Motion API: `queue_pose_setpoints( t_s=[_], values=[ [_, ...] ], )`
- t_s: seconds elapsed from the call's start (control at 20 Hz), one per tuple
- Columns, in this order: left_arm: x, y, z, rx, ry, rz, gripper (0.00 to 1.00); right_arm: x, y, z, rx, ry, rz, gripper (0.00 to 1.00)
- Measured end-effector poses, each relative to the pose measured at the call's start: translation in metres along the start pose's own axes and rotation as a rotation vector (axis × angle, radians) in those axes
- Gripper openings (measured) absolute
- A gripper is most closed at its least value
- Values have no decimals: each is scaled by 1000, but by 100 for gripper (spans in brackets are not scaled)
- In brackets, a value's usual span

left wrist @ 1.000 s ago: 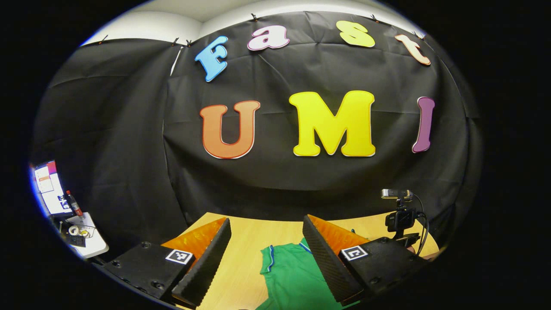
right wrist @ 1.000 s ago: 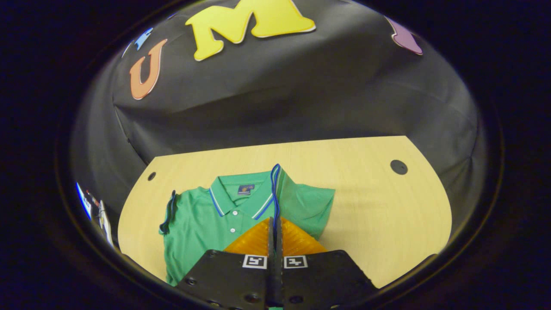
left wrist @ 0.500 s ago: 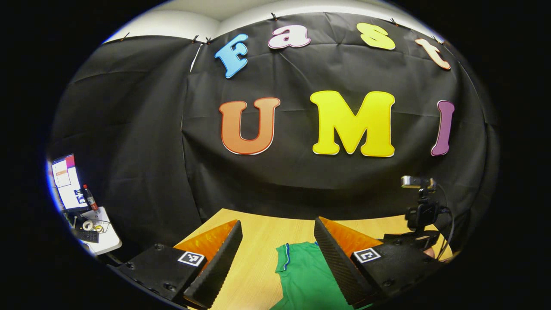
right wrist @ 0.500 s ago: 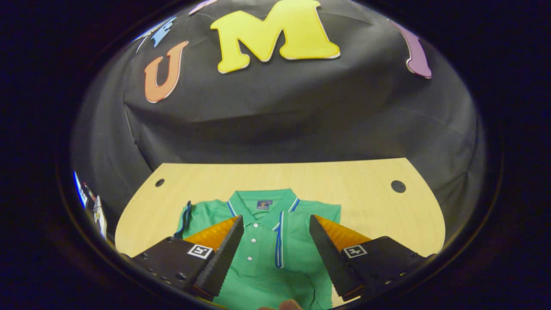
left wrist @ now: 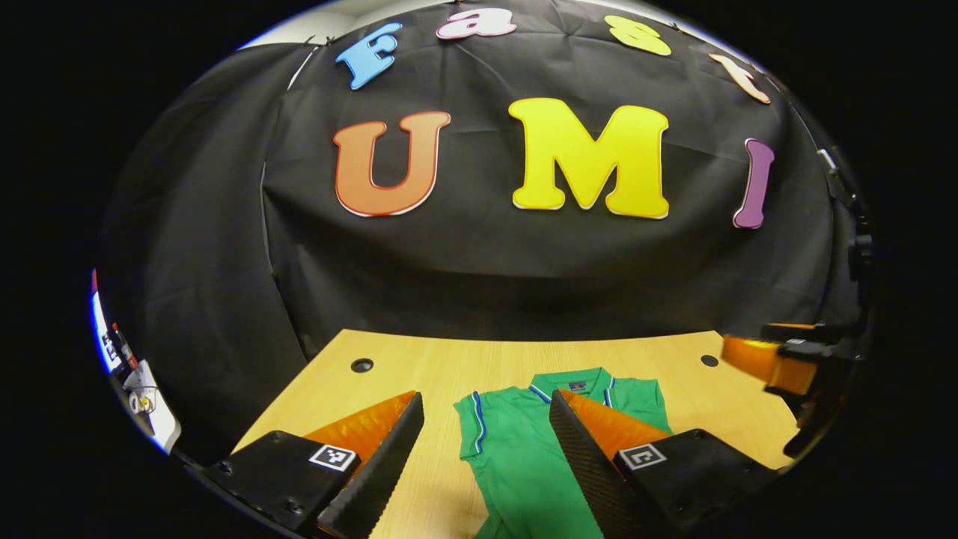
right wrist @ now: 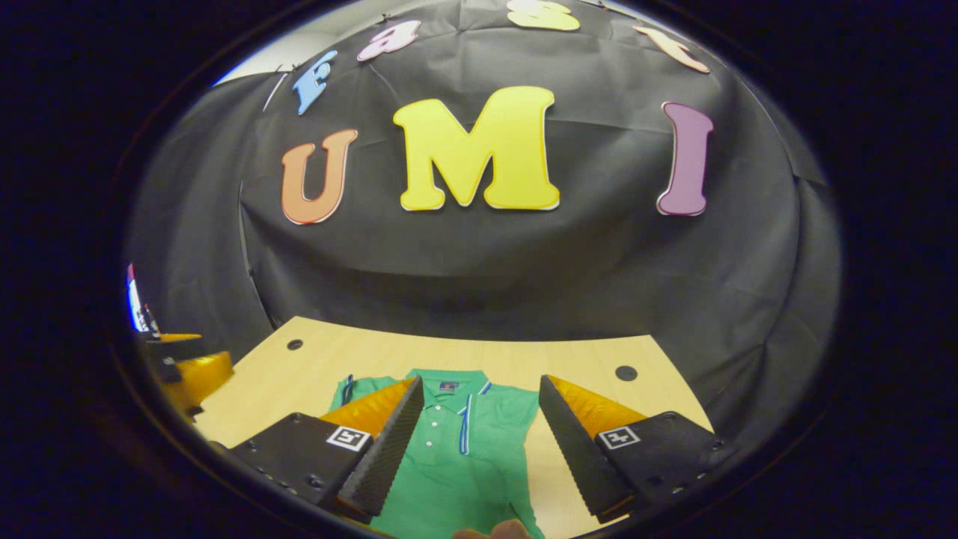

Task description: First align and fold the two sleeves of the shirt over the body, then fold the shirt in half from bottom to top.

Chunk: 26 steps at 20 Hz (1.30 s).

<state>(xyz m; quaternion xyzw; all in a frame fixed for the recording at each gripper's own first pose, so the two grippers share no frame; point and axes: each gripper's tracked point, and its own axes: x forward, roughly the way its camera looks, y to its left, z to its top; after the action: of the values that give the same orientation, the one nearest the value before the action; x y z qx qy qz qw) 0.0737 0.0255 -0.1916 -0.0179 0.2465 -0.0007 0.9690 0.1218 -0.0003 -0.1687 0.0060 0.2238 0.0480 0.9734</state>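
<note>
- Black cloth is hanging as the backdrop behind a light wooden table (left wrist: 449,367), which is showing two round dark holes near its far corners (left wrist: 361,364).
- Lying flat on the table is the green shirt (right wrist: 449,464), collar toward the cloth; its right sleeve is lying folded over the chest, its blue-edged cuff (right wrist: 465,434) running beside the button placket.
- The left gripper (left wrist: 483,457) is hanging above the shirt's near left part with its fingers spread wide and gripping nothing; its right-hand finger is hiding part of the collar and chest.
- The right gripper (right wrist: 475,442) is likewise standing wide apart and empty above the shirt's middle.
- Each gripper is appearing at the edge of the other's view (left wrist: 778,367).
- At the far left edge, a small white side table (left wrist: 153,408) with clutter is showing, too small to make out.
</note>
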Motion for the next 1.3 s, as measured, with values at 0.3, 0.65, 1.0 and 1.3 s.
queue_pose_setpoints(
  t_s=[0.3,0.65,1.0,1.3],
  values=[
    [59,3,-32,8,96,-17,100,-39,-20,11,-4,-24,-60,95],
    [123,6,-99,-27,269,-44,100,-64,-30,-3,-58,19,-80,95],
    [175,21,-152,11,384,-44,100,-52,-43,-25,-56,109,-118,95],
    [188,30,-176,-1,435,-54,72,-42,-46,-44,-13,178,-133,95]
  ],
)
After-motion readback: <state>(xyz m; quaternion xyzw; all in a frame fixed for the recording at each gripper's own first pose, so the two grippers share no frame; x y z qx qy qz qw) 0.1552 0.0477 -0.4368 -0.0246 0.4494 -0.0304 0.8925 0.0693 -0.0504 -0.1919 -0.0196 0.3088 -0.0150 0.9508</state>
